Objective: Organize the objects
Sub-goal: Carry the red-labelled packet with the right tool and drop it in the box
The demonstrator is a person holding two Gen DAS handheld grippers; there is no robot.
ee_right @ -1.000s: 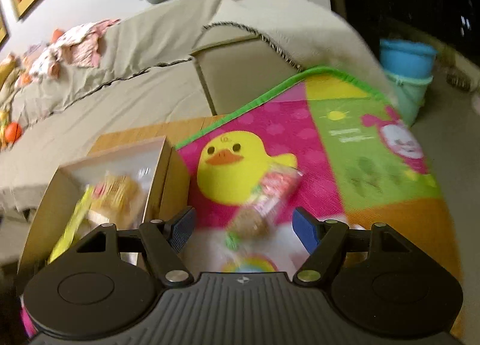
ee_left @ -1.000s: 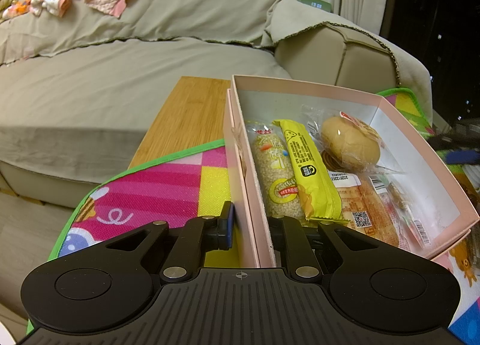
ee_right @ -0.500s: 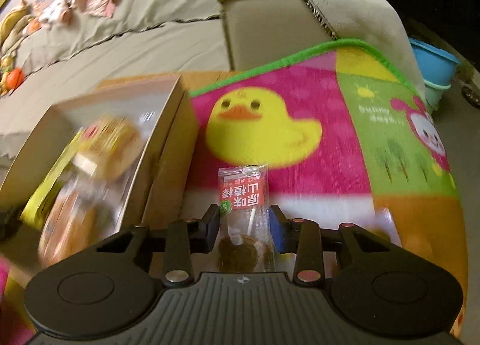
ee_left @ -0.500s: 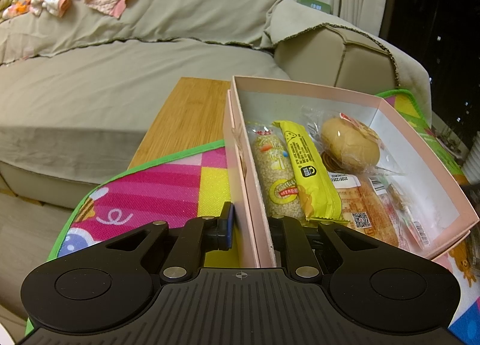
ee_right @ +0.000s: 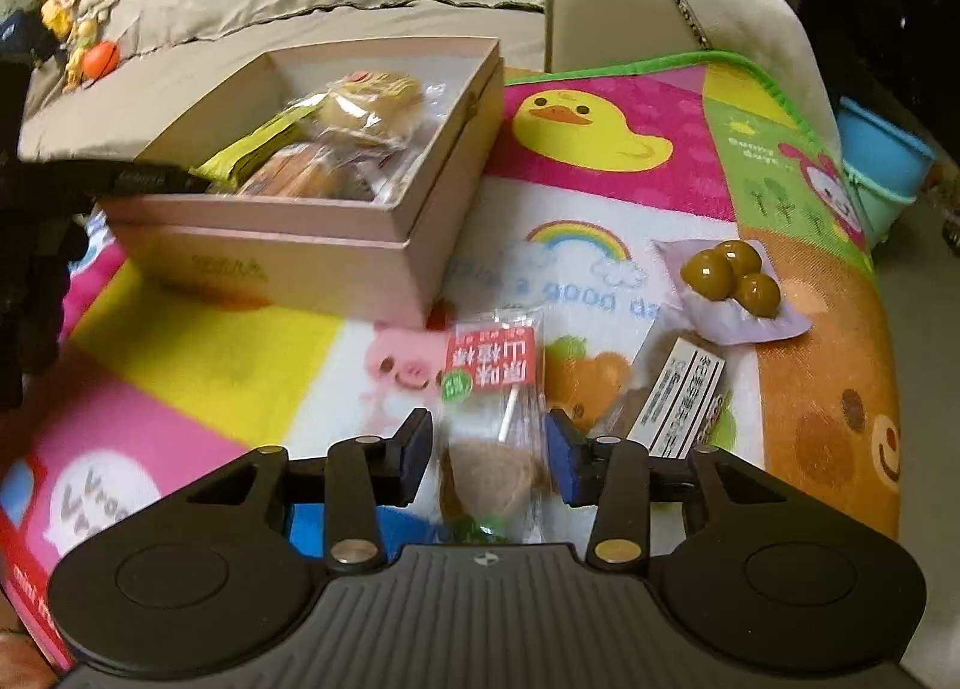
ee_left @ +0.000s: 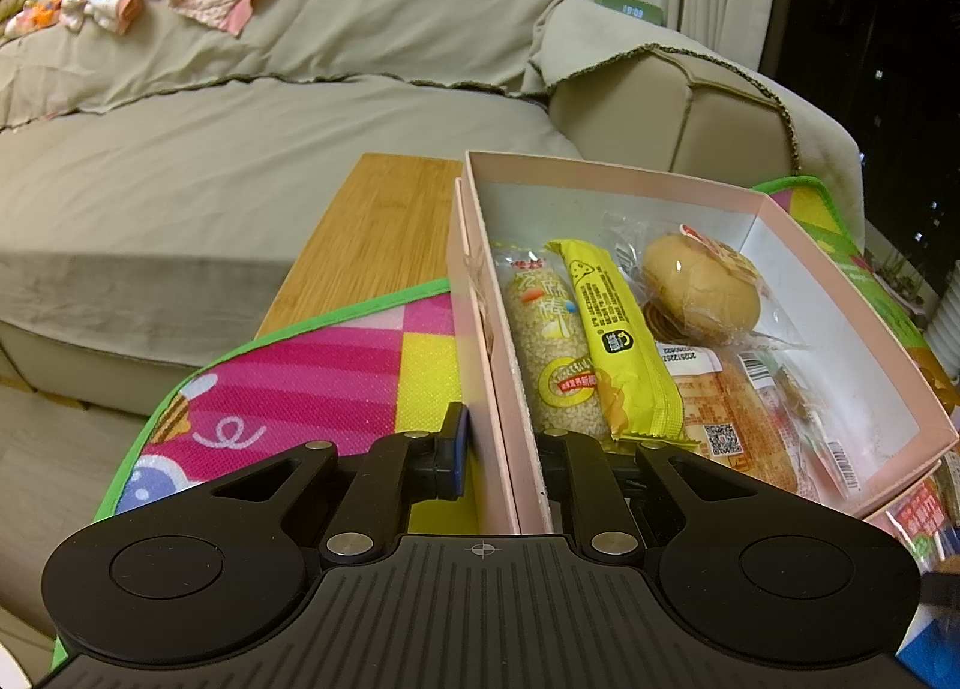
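A pink box (ee_left: 510,389) holds several wrapped snacks: a rice bar, a yellow packet (ee_left: 618,341) and a bun (ee_left: 699,287). My left gripper (ee_left: 501,449) is shut on the box's near wall. The box also shows in the right wrist view (ee_right: 336,251) on the colourful mat. My right gripper (ee_right: 489,452) is shut on a clear lollipop packet (ee_right: 495,389) with a red label and holds it above the mat, in front of the box.
A packet of brown balls (ee_right: 729,284) and a dark snack with a white label (ee_right: 678,395) lie on the play mat (ee_right: 600,113) to the right. A beige sofa (ee_left: 240,149) stands behind. A blue bucket (ee_right: 882,149) sits far right.
My right gripper has closed on the lollipop packet and drawn back with it, so the box now lies ahead to its left. The left gripper still grips the box wall.
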